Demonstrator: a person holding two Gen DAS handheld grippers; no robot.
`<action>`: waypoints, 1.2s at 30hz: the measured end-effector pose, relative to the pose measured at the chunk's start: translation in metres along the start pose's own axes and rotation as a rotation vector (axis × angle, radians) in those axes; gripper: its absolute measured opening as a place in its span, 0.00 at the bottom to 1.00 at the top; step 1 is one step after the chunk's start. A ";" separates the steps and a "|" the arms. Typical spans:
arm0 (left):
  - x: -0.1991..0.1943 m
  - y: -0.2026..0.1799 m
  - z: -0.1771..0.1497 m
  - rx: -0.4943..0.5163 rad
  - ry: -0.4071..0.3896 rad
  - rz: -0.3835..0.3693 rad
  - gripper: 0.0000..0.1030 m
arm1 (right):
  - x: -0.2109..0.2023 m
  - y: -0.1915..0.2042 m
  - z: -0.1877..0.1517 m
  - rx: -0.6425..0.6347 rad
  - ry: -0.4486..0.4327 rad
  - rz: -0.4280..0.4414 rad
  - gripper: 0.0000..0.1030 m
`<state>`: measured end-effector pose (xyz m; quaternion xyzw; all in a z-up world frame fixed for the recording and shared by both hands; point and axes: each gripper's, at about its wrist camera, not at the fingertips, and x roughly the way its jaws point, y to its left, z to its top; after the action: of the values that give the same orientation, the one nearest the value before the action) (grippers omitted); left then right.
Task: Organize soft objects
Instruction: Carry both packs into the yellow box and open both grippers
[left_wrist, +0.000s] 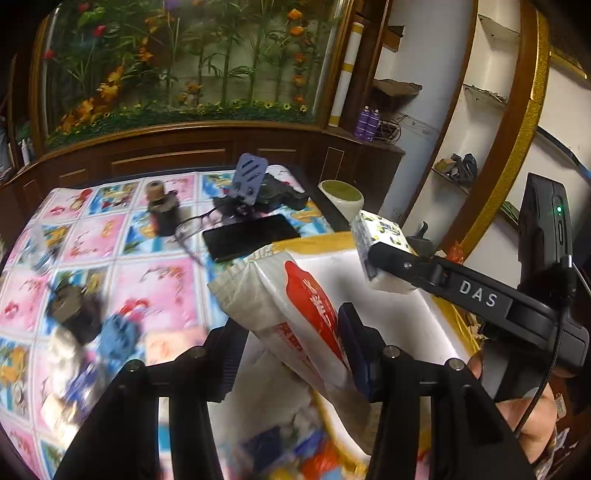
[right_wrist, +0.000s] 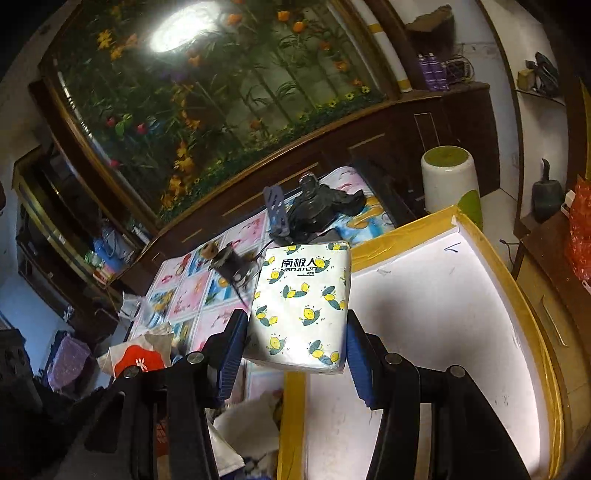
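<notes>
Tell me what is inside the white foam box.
The white foam box shows only bare white floor and walls. The tissue pack in the right gripper hides its near-left corner.

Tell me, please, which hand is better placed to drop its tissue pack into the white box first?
The right. The right tool holds the bee-print tissue pack at the white box rim, with the bare interior just beyond. The left tool holds the red-and-white tissue pack farther back, partly over the patterned cloth.

Two tissue packs are showing: one red-and-white pack and one lemon-print pack. Two purple bottles are standing on a shelf. One white box, one black phone, possibly one pair of glasses.
</notes>
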<state>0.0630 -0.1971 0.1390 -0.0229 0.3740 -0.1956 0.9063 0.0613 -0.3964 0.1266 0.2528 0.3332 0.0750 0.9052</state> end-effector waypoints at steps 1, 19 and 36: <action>0.014 -0.004 0.007 0.003 0.015 -0.015 0.47 | 0.008 -0.005 0.008 0.017 0.003 -0.013 0.53; 0.166 -0.036 0.019 0.127 0.234 0.012 0.47 | 0.090 -0.079 0.015 0.180 0.122 -0.092 0.54; 0.155 -0.029 0.011 0.082 0.223 0.006 0.65 | 0.074 -0.067 0.016 0.166 0.074 -0.087 0.68</action>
<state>0.1605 -0.2829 0.0483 0.0371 0.4642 -0.2095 0.8598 0.1260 -0.4385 0.0615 0.3090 0.3821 0.0170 0.8708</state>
